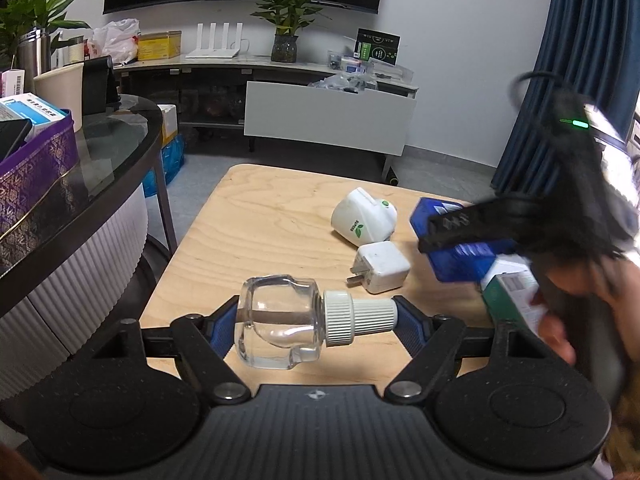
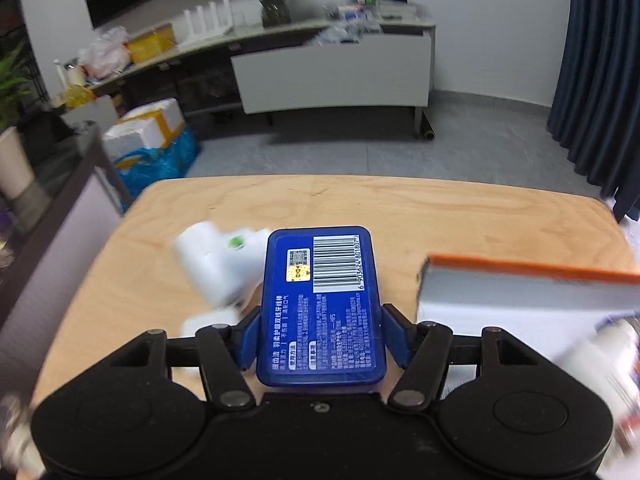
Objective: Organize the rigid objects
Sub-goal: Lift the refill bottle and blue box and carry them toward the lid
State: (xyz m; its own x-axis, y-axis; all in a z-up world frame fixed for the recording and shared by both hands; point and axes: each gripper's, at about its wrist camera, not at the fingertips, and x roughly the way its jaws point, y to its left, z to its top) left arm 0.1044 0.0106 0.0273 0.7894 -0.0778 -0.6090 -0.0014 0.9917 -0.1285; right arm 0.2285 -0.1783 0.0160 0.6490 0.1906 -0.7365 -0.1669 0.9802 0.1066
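My left gripper is shut on a clear glass bottle with a white ribbed cap, held lengthwise just above the wooden table. In the right wrist view my right gripper is shut on a flat blue box, its barcode label facing up. From the left wrist view that blue box hangs at the right, over the table. A white plug-in device with a green leaf mark and a white charger cube lie between the two grippers. A green-and-white carton lies by a hand.
A grey box with an orange edge lies at the table's right, blurred. To the left stands a dark glass-topped round table bearing a purple box. Beyond the grey floor are a low TV cabinet and blue curtains.
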